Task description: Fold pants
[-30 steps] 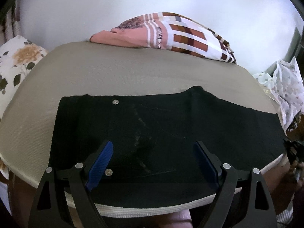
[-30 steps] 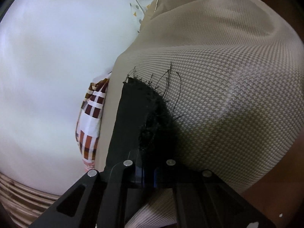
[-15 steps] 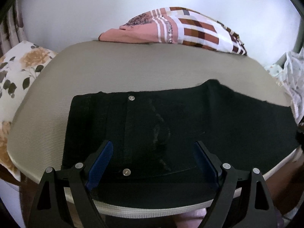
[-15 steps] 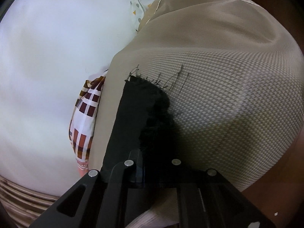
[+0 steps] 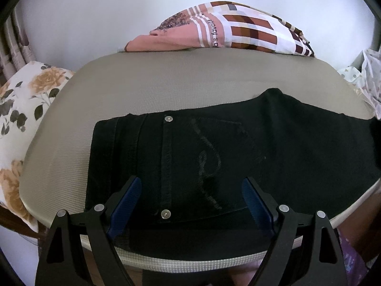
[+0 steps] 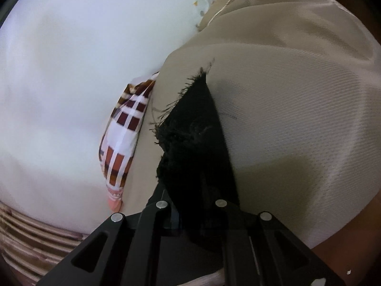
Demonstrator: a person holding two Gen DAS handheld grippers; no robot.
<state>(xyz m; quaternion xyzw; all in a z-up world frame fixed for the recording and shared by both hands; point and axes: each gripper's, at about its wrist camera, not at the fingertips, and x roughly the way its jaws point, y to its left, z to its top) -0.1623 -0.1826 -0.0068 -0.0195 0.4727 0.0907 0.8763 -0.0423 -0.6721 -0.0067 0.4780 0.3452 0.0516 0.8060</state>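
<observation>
Right gripper (image 6: 193,205) is clenched on the frayed hem (image 6: 190,128) of the black pants (image 5: 214,157). The hem now stands raised off the beige tabletop (image 5: 142,90), where a second ago it lay flat (lengthwise fold starting, I judge). Left gripper (image 5: 191,197) hovers released at 6 o'clock over the waist; view has shifted slightly.

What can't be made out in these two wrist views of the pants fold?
- Right gripper fingertips: right wrist view, buried under the frayed hem of the black pants.
- Rest of the pants leg: left wrist view, cut off at the right edge beyond.
- Print on the plaid cloth: left wrist view, too small to read fully.
- Hem detail: right wrist view, motion-blurred.
</observation>
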